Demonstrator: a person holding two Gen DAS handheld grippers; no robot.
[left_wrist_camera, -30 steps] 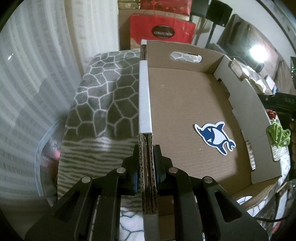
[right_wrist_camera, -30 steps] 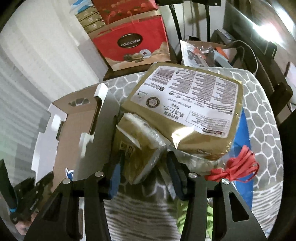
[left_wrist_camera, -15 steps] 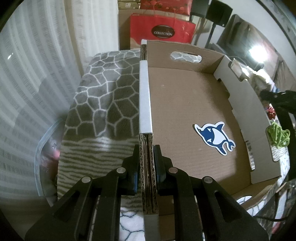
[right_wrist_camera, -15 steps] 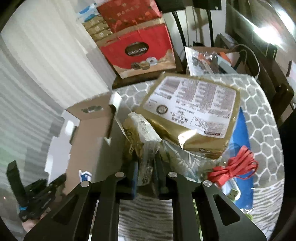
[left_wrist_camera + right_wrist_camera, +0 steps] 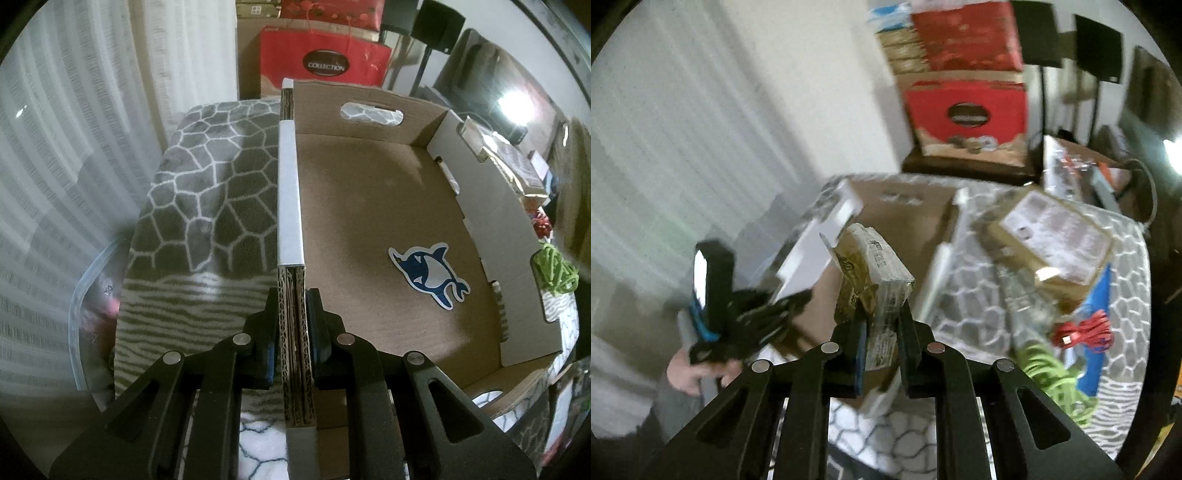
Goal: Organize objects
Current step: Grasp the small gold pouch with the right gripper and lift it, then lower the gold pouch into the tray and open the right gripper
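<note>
A shallow cardboard box (image 5: 369, 206) lies open on a grey patterned blanket, with a blue dolphin sticker (image 5: 428, 273) on its floor. My left gripper (image 5: 293, 321) is shut on the box's left wall (image 5: 290, 184) and holds it steady. In the right wrist view my right gripper (image 5: 881, 332) is shut on a small gold wrapped packet (image 5: 873, 273), lifted clear of the blanket and hanging over the box (image 5: 908, 218). The left gripper (image 5: 750, 314) and the hand holding it show at the left there. That view is motion-blurred.
A large gold package (image 5: 1052, 240) with a white label lies on the blanket right of the box. A red cable (image 5: 1082, 334) and a green cord (image 5: 1052, 380) lie near it. Red gift bags (image 5: 325, 62) stand behind. A clear plastic bin (image 5: 92, 295) sits at the left.
My right gripper closed on the small gold packet, lifted it off the blanket and swung it left over the box. The left gripper kept still on the box wall.
</note>
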